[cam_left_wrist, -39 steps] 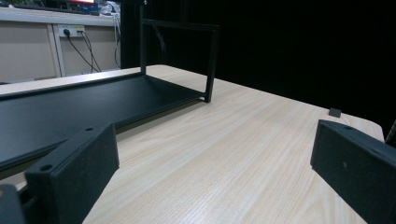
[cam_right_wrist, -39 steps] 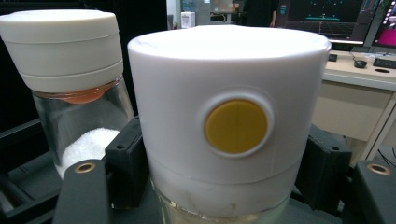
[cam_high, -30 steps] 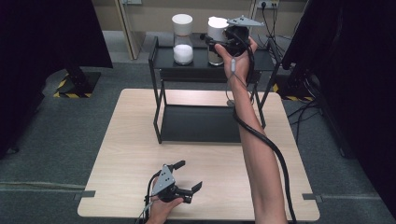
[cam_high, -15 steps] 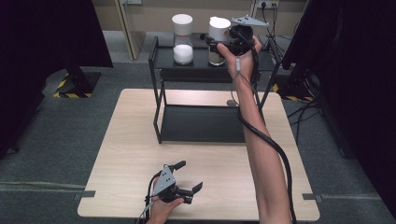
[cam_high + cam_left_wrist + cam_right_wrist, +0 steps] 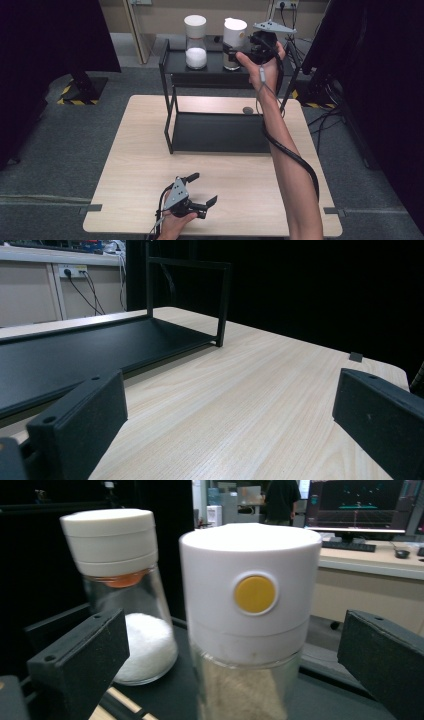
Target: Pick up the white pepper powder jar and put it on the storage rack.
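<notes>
**Brown-filled shaker jar, top shelf of rack, between parted jaws**

Table [image 5: 150, 150]: pale wood, rectangular, on grey carpet; a small dark round disc [image 5: 247, 110] on it near the rack's right rear leg.

Rack [image 5: 220, 132]: black metal, two shelves, standing on the far half of the table; lower shelf bare, upper shelf carrying two jars.

Brown-filled shaker jar [image 5: 250, 620]: right-hand jar on the upper shelf, upright, glass body with brownish granules, tall white cap with a yellow round button on the side facing the right gripper view. Standing on the shelf, between the jaws, with a clear gap to each pad.

White-filled shaker jar [image 5: 120, 595]: left-hand jar on the same shelf, upright, just beside the first, white cap with an orange ring beneath it, white powder in the lower part.

Right gripper [image 5: 240, 47]: held up at shelf height on an outstretched arm, jaws just opened and standing wide on either side of the brown-filled jar, nothing pressed.

Left gripper [image 5: 202, 190]: low over the near edge of the table, jaws wide apart, nothing between them but bare wood.
</notes>
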`<state>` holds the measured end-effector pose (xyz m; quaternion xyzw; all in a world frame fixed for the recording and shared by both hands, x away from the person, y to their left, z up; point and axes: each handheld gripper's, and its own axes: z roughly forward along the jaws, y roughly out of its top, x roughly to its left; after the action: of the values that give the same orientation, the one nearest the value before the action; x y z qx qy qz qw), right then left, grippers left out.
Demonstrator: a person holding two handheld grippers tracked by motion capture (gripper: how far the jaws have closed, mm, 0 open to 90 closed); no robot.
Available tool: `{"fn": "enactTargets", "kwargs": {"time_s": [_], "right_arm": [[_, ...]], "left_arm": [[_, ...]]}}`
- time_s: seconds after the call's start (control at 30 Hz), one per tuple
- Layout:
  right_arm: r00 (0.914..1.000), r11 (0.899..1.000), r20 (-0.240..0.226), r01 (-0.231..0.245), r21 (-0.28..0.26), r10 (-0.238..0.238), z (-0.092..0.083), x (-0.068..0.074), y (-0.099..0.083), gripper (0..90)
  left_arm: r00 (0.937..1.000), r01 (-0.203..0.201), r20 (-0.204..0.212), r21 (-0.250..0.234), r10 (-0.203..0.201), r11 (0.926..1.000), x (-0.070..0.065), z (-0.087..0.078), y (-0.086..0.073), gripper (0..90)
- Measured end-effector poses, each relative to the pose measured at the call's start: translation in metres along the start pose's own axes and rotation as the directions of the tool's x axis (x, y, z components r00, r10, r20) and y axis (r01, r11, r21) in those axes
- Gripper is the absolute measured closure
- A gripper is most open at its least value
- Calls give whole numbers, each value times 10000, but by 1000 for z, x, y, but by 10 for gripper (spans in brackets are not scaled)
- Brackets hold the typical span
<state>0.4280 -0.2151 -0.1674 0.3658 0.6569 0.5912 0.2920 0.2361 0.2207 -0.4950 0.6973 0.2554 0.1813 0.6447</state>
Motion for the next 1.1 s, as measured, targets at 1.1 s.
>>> {"fn": "enactTargets", "kwargs": {"time_s": [1.1], "right_arm": [[9822,9944,-1851,121,-1047,-314,-70,0,-57,4]], "left_arm": [[10000,-33,-23,39,33,10000,0,0,0,4]]}}
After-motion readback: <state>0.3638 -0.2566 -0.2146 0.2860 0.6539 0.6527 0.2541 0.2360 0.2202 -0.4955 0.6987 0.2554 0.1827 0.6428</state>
